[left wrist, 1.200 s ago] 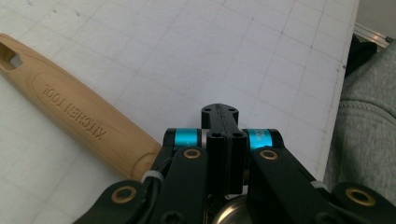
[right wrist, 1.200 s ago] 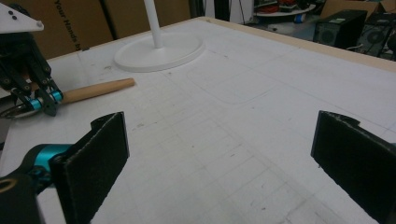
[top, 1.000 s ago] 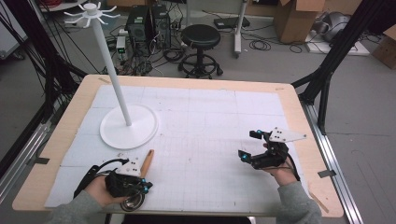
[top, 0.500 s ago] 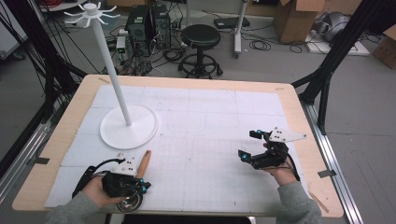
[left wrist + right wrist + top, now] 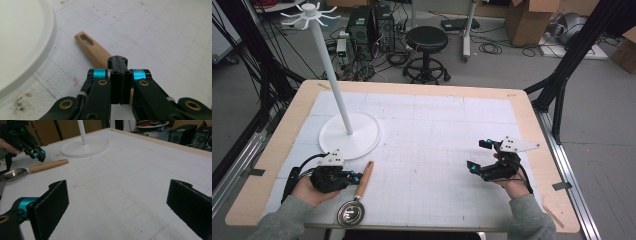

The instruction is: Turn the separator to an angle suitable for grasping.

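Observation:
A ladle lies flat near the table's front left, its metal bowl point(image 5: 351, 215) toward the front edge and its wooden handle point(image 5: 364, 174) pointing away. My left gripper point(image 5: 355, 177) is shut with nothing between its jaws, its tips just left of the handle. In the left gripper view the closed jaws point(image 5: 117, 60) sit over the handle point(image 5: 91, 46), whose slotted end shows beyond them. The right gripper view shows the left gripper point(image 5: 41, 156) slightly above the handle point(image 5: 47, 165). My right gripper point(image 5: 476, 156) rests open and empty at the right, jaws point(image 5: 120, 205) wide apart.
A white hook stand rises at the back left, its round base point(image 5: 362, 142) just beyond the left gripper and its pole point(image 5: 329, 70) topped by several hooks. A white gridded mat point(image 5: 427, 150) covers the wooden table point(image 5: 532, 115).
My left hand has moved away from the front edge, from over the ladle's neck to beside its handle near the stand base. The ladle and the right gripper have stayed put.

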Demonstrator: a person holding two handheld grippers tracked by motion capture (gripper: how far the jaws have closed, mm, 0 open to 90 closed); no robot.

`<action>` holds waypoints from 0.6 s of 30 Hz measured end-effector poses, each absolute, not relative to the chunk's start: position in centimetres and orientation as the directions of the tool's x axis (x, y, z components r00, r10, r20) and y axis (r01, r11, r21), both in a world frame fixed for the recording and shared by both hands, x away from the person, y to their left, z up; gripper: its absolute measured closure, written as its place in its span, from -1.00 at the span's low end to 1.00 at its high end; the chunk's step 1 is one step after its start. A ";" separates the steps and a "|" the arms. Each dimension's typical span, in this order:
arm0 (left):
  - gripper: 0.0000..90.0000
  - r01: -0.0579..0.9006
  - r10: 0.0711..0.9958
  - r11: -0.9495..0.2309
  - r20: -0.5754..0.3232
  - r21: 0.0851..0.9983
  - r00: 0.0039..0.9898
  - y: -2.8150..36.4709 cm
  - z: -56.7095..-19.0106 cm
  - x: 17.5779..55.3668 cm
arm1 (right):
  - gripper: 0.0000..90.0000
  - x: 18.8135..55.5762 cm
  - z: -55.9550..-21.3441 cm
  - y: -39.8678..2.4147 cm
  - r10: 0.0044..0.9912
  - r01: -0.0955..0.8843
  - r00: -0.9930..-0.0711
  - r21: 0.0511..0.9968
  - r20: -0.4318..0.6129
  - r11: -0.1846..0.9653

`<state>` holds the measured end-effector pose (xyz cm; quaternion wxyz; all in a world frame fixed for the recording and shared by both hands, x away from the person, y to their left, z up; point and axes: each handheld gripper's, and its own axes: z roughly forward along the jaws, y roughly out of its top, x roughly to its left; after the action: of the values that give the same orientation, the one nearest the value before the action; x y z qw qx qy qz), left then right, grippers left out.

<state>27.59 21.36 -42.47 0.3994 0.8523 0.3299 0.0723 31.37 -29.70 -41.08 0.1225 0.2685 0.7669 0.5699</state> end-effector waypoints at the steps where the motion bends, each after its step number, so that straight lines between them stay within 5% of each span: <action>1: 0.99 0.508 0.625 -0.462 -0.139 0.727 0.768 21.3 -42.5 27.7 | -0.93 31.4 -41.1 -29.7 0.550 0.270 -0.827 0.940 0.116 0.207; 18: 0.99 0.529 0.668 -0.447 -0.125 0.721 0.734 21.3 -44.3 30.5 | -0.93 31.3 -41.1 -29.6 0.547 0.274 -0.828 0.939 0.120 0.208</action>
<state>30.54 21.32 -44.26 0.3890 0.8460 0.3537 0.0888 31.35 -29.62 -41.10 0.1199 0.2673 0.7679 0.5697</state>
